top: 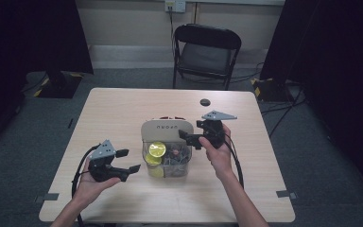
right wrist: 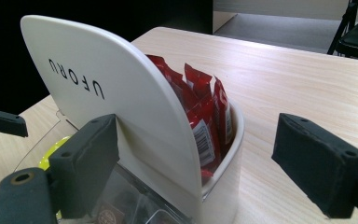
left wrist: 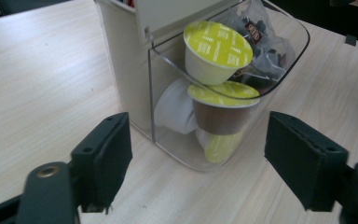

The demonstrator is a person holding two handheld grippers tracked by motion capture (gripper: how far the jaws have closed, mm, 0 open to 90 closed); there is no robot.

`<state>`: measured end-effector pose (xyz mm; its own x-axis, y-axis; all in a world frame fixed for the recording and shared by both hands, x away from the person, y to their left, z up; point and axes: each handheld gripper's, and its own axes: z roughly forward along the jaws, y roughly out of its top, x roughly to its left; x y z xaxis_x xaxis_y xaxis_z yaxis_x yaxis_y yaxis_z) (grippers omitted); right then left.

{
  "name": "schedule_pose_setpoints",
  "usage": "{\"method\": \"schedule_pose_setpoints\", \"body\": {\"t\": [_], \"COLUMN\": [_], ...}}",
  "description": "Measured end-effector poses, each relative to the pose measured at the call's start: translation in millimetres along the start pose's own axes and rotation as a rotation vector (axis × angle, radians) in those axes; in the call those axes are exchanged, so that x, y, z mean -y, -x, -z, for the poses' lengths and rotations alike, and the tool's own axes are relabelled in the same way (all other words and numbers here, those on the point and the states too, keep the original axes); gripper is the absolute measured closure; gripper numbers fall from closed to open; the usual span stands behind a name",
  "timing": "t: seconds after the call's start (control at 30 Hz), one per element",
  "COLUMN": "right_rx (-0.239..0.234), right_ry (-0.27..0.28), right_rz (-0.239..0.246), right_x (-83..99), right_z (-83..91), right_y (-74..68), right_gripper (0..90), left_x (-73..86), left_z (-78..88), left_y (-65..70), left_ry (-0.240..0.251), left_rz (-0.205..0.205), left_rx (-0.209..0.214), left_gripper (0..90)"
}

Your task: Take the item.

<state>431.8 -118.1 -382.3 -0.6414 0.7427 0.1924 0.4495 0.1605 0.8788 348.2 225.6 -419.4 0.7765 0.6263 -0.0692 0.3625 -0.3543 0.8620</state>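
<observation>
Clear glossy plastic bin (left wrist: 279, 70), matt wood-grain table (left wrist: 42, 70)

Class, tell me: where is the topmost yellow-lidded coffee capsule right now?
In the left gripper view the top yellow-lidded capsule rests on the clear bin's curved rim, left of the dark sachets, above a brown capsule.

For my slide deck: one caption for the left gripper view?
Open left gripper faces a clear bin of yellow-lidded coffee capsules on a wooden table.

High view overhead; gripper views (close) share organizer (left wrist: 135, 70).
</observation>
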Motion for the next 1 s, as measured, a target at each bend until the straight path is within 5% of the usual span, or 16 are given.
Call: {"method": "schedule_pose_setpoints", "body": {"t": [1.0], "right_rx": [-0.004], "right_ry": [0.001], "right_rz": [-0.003], "right_x": [0.3], "right_z": [-0.4], "right_y": [0.0], "right_gripper": [13.8], "left_x": [-42.4], "left_z": [-39.7], "left_y": [12.1], "left_ry": [0.027], "left_rz": [-0.037], "left_rx": [0.034], "left_gripper": [27.9]}}
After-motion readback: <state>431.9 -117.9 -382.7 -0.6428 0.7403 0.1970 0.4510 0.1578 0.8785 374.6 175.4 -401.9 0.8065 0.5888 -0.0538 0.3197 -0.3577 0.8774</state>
